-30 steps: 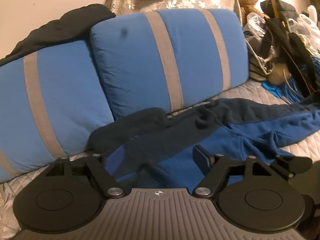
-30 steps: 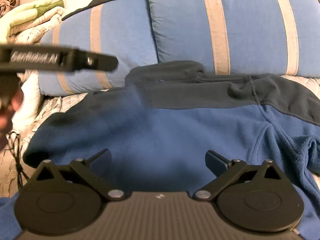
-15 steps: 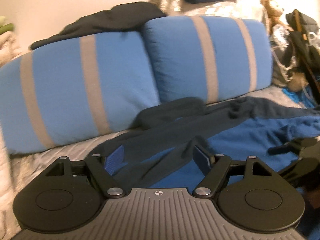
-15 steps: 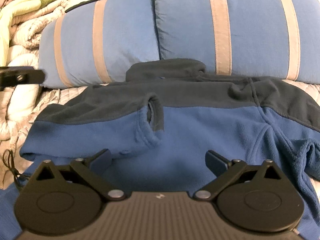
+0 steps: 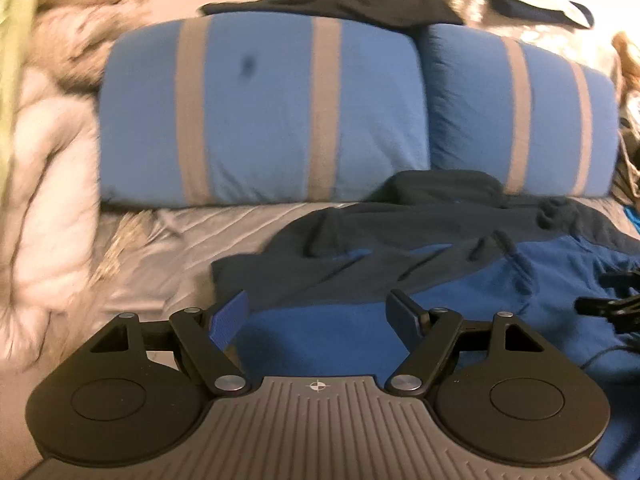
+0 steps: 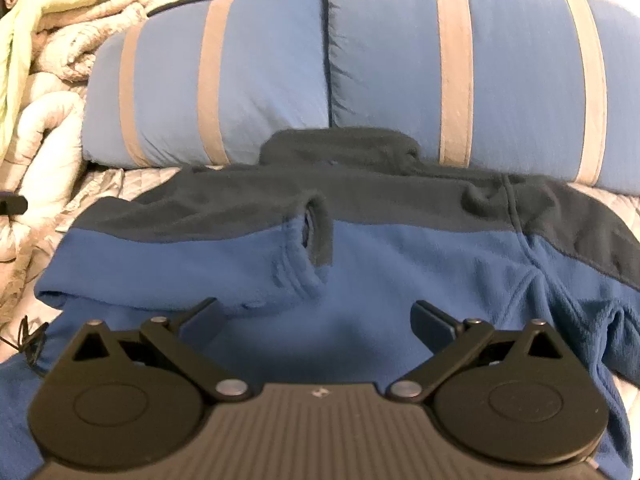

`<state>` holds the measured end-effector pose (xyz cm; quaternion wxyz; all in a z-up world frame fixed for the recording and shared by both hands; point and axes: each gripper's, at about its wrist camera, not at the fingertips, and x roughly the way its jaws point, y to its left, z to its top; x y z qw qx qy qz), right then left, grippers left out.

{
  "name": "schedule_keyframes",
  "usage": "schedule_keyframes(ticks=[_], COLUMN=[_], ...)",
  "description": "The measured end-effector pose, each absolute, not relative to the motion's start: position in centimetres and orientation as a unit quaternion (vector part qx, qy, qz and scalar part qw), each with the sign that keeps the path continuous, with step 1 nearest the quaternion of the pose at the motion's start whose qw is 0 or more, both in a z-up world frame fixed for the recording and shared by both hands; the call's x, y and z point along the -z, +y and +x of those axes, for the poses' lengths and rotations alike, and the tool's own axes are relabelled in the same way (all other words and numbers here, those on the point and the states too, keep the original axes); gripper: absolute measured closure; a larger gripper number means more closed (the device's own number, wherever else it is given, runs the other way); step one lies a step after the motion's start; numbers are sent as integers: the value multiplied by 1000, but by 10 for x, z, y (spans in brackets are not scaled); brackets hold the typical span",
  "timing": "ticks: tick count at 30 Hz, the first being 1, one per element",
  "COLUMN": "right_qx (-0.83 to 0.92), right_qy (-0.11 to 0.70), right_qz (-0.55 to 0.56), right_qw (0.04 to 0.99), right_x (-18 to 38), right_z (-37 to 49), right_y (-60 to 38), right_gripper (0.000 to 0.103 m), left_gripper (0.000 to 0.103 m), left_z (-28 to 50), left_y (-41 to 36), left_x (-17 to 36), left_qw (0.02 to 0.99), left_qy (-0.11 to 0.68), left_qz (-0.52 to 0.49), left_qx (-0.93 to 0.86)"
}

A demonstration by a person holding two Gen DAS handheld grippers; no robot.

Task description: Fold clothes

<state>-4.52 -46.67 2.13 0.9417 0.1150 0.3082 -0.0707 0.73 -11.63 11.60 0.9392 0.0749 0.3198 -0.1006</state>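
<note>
A fleece jacket (image 6: 400,272), blue with a dark grey yoke and collar, lies spread on the bed with its collar against the pillows. One sleeve is folded across the body, its cuff (image 6: 314,240) near the middle. My right gripper (image 6: 316,316) hovers open low over the blue front, nothing between its fingers. My left gripper (image 5: 318,314) is open too, over the jacket's (image 5: 360,264) left shoulder edge, holding nothing. The right gripper (image 5: 612,300) shows at the right edge of the left wrist view.
Two blue pillows with grey stripes (image 6: 460,72) (image 5: 260,120) stand behind the jacket, a dark garment (image 5: 340,0) draped on top. Rolled pale blankets (image 6: 44,80) pile up at the left. Quilted grey bedding (image 5: 180,248) shows left of the jacket.
The left gripper swung across the jacket and out to the left. The sleeve came to lie folded over the jacket's body. The right gripper hardly moved.
</note>
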Motion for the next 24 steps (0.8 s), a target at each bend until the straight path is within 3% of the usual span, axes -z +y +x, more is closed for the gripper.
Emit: schedule_keyframes(ticks=[14, 24], right_qx=[9, -109], right_qy=[287, 291], right_qz=[-8, -332], right_qw=[958, 891], right_x=[-52, -28], right_z=[-56, -45], right_y=[-431, -390], right_gripper=[0, 4], left_gripper=[27, 27], left_z=[-19, -31], left_y=[-60, -51], left_x=[-85, -55], left_qw=[935, 927], left_qy=[348, 368], left_qz=[17, 23], left_qx=[72, 74])
